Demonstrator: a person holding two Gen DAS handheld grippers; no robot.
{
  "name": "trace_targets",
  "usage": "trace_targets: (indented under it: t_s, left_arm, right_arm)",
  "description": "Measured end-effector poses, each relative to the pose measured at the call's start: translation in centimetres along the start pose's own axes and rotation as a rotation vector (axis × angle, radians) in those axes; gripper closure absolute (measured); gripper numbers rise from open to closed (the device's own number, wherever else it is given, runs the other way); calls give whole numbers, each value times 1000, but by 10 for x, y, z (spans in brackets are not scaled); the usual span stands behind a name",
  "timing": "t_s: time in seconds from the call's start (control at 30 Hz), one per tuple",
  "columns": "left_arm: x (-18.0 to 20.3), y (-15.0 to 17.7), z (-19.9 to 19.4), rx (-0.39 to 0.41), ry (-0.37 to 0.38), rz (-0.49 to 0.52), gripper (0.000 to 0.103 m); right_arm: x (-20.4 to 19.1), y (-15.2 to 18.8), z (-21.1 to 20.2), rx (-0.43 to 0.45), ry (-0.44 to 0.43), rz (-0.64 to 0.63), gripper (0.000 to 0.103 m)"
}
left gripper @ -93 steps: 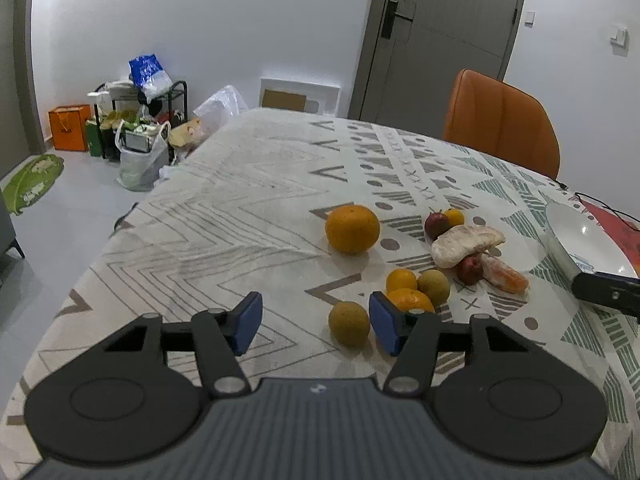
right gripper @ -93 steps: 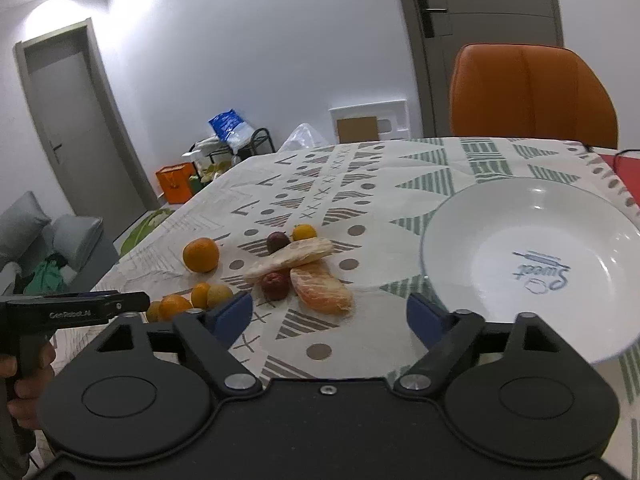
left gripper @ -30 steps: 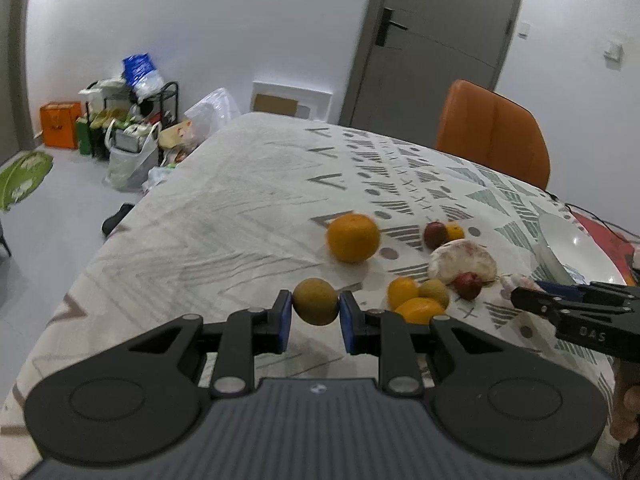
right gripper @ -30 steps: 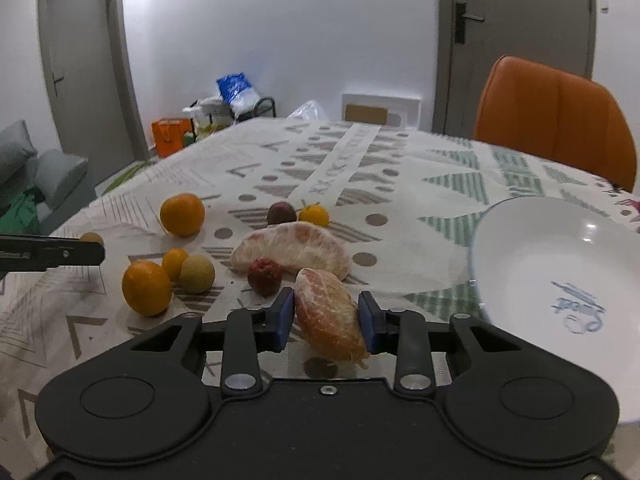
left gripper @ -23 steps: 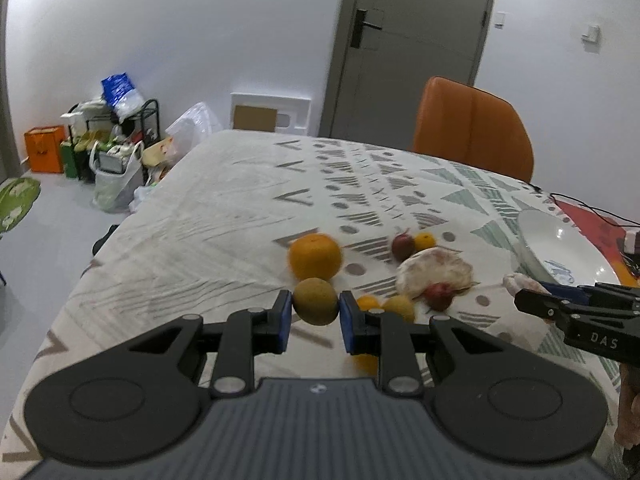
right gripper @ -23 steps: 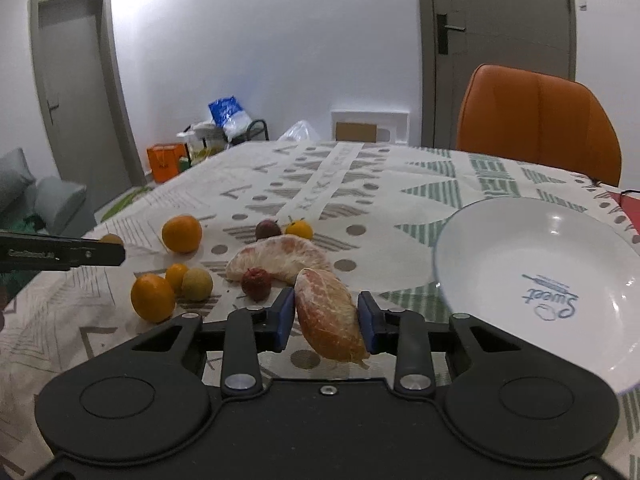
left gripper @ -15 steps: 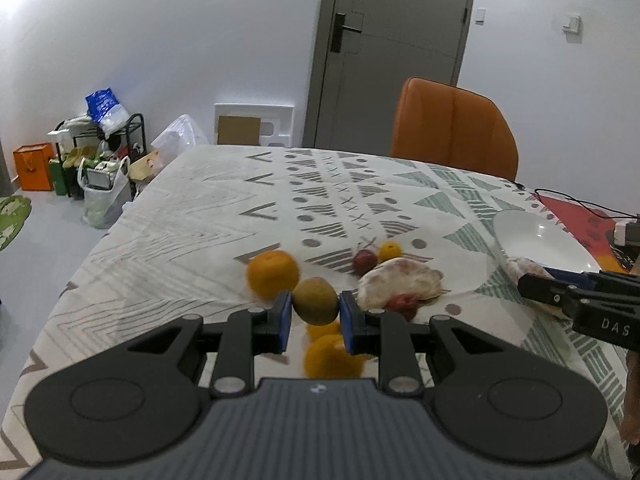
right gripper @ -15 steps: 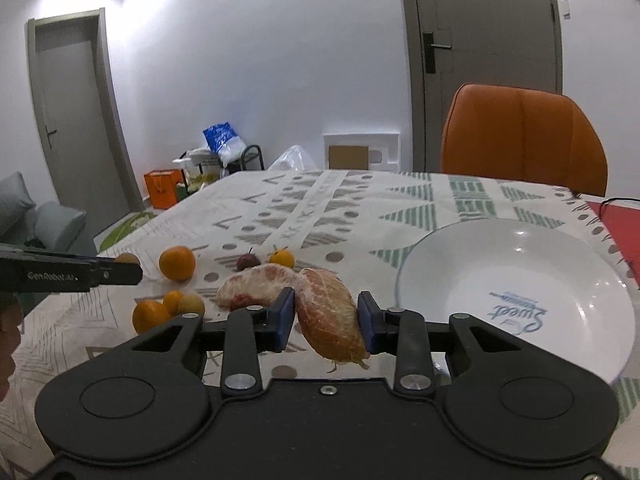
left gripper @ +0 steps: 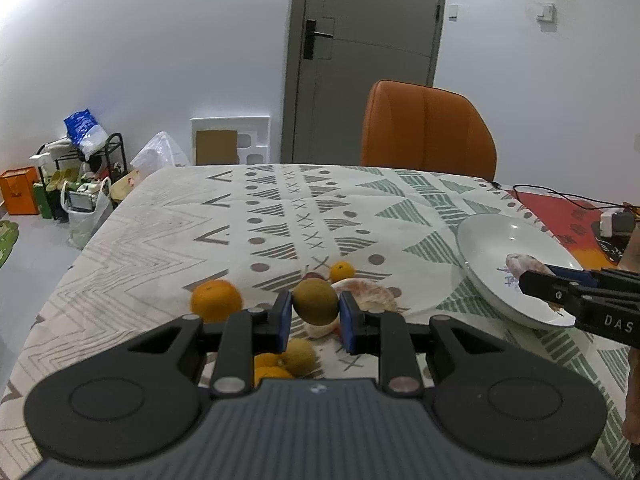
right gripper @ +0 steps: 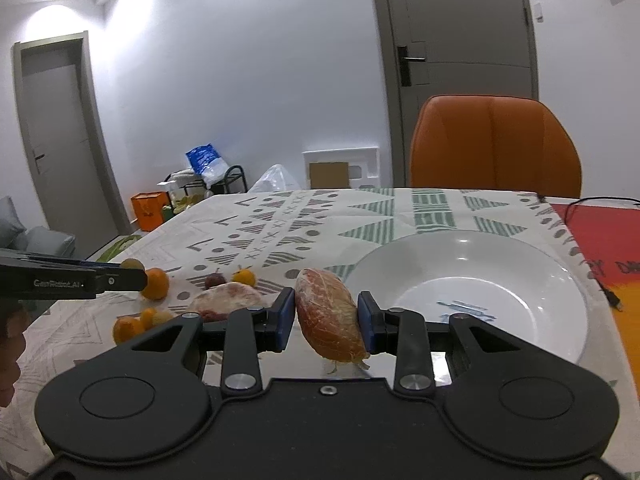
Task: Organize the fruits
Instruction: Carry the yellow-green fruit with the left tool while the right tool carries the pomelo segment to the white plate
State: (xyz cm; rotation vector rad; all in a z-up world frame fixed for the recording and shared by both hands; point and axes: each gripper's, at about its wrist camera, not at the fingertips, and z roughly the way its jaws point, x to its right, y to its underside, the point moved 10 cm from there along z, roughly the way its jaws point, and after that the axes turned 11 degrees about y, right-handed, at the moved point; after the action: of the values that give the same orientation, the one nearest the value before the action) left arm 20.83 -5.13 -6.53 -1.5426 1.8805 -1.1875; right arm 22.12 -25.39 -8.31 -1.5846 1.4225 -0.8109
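The left gripper [left gripper: 315, 315] pinches a green fruit [left gripper: 315, 306] above the tabletop [left gripper: 168, 240]. The right gripper's [right gripper: 326, 321] fingers clamp a peeled segment [right gripper: 330, 316] at the near rim of the plate [right gripper: 520, 264], beside the tabletop's right edge. The grippers read "DAS" and "GenRobot.AI".

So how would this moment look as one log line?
left gripper: shut on green-brown fruit | right gripper: shut on peeled segment | white plate: empty
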Motion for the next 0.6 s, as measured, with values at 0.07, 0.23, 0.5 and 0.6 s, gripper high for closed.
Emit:
trace_targets:
  t_s: [0.07, 0.23, 0.5, 0.6]
  left_arm:
    - [5, -1, 3, 1, 7, 7, 79]
    - [20, -6, 11, 3, 26, 26, 79]
    - [42, -12, 24, 9, 55, 46, 79]
    - [49, -14, 30, 12, 66, 47, 79]
  right_arm:
    - [7, 1, -1, 1, 9, 7, 71]
    - [25, 2, -3, 3, 35, 26, 71]
    - [52, 6, -1, -5, 74, 55, 71]
    - [59, 7, -1, -7, 90, 53, 71]
